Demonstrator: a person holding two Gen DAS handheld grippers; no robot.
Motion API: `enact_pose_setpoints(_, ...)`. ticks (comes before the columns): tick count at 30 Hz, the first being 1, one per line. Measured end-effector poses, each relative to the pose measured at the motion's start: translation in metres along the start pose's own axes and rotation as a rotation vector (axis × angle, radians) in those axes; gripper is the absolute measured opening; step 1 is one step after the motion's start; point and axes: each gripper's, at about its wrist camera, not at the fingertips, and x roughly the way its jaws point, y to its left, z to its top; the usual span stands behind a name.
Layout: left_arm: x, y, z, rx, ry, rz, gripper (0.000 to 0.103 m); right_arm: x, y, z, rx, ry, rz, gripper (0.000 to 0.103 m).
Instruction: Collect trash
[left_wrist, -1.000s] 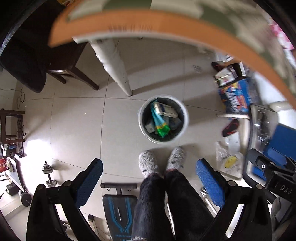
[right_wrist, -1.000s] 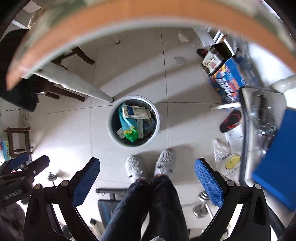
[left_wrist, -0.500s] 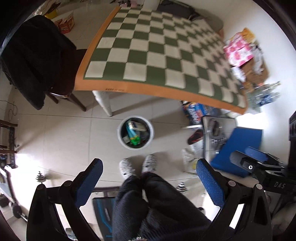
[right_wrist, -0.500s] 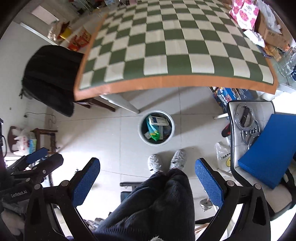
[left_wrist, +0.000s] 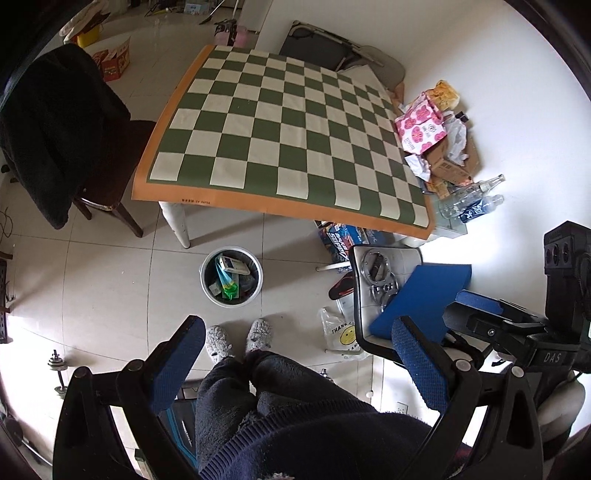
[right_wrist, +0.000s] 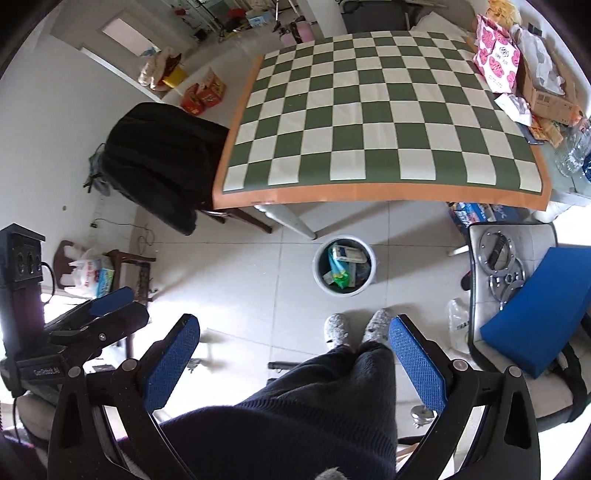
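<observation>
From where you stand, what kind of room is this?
Probably a lived-in home dining area: a table with a green-and-white checkered cloth, a dark wooden chair draped with black clothing, and a round white trash bin on the tiled floor.

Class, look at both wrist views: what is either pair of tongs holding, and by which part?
Nothing. The left tongs and right tongs are both open and empty, high above the trash bin on the floor.
</observation>
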Motion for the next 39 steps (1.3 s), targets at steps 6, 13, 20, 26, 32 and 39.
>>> enact_pose_setpoints(6,-0.016,-0.004,-0.004,0.001,-0.03,-0.011,0.103,-0.012,0.003,-0.003,-0.028,0.006,0.011,0.103)
enact_pose_setpoints(13,-0.027,-0.005,-0.006,0.007,-0.052,-0.008,0.103,-0.018,0.007,-0.003,-0.038,0.002,0.017,0.103)
enact_pose_setpoints(20,-0.029,-0.008,-0.007,0.009,-0.052,-0.01,0.103,-0.02,0.014,0.0,-0.05,0.005,0.024,0.103)
enact_pose_setpoints(26,-0.033,-0.01,-0.006,0.021,-0.042,-0.018,0.103,-0.021,0.019,0.004,-0.056,0.003,0.025,0.103)
enact_pose_setpoints(32,-0.031,-0.011,-0.007,0.017,-0.045,-0.016,0.103,-0.022,0.018,0.005,-0.056,0.005,0.028,0.103)
enact_pose_setpoints(39,-0.032,-0.014,-0.006,0.018,-0.043,-0.02,0.103,-0.024,0.015,0.005,-0.064,0.011,0.031,0.103)
